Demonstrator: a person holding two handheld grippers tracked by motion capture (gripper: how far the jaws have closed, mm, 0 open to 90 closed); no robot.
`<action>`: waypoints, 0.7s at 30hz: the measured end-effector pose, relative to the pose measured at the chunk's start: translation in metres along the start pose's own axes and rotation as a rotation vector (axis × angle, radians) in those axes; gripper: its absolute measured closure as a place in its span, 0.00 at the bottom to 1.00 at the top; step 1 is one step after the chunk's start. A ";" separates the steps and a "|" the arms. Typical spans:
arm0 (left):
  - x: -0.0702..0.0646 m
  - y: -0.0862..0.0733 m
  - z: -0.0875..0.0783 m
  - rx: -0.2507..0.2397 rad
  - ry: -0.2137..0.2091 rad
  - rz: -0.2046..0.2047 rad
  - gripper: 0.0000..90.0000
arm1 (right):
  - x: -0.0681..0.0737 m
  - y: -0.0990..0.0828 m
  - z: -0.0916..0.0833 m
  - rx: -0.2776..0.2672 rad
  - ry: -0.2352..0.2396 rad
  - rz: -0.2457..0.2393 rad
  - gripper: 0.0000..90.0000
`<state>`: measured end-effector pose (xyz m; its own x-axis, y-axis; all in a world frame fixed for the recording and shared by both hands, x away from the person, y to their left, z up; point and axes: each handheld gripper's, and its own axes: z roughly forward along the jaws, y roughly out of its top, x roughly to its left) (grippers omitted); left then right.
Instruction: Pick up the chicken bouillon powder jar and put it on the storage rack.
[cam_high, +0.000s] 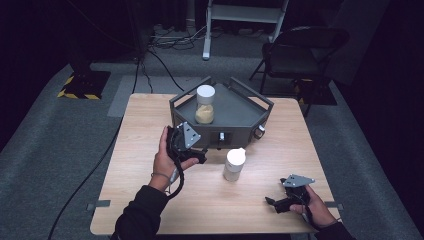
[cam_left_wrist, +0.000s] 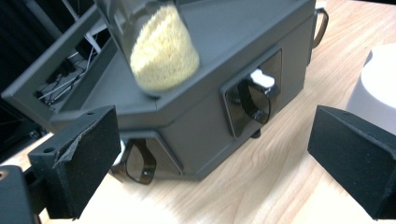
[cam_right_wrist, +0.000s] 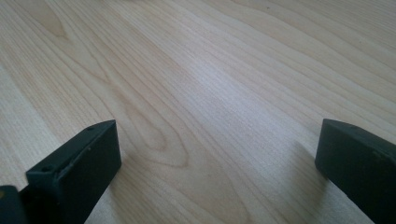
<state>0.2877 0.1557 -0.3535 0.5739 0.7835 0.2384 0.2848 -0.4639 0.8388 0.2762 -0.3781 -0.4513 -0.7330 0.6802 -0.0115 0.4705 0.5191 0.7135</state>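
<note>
Left gripper (cam_high: 200, 154) jaws apart beside grey tray (cam_high: 240, 116), right gripper (cam_high: 272, 202) jaws apart near table (cam_high: 140, 150) front edge, white cup (cam_high: 234, 164) between

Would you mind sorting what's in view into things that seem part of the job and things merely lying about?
Likely part of the job:
- grey tray
- jar of yellow grains on it
- white-lidded jar on the table
- left gripper, open
- right gripper, open

Just about:
- folding chair
- floor cables
</note>
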 end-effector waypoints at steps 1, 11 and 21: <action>-0.001 -0.002 0.000 0.003 0.001 0.000 0.02 | 0.000 0.000 0.000 0.000 0.000 0.000 0.00; -0.011 -0.022 0.004 0.065 -0.004 0.031 0.02 | 0.000 0.000 0.000 0.000 -0.001 0.001 0.00; -0.017 -0.040 0.006 0.118 -0.013 0.023 0.02 | 0.001 0.000 0.000 0.000 -0.002 0.003 0.00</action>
<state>0.2711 0.1589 -0.3937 0.5906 0.7673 0.2499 0.3597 -0.5276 0.7696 0.2758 -0.3778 -0.4513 -0.7309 0.6824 -0.0106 0.4727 0.5173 0.7134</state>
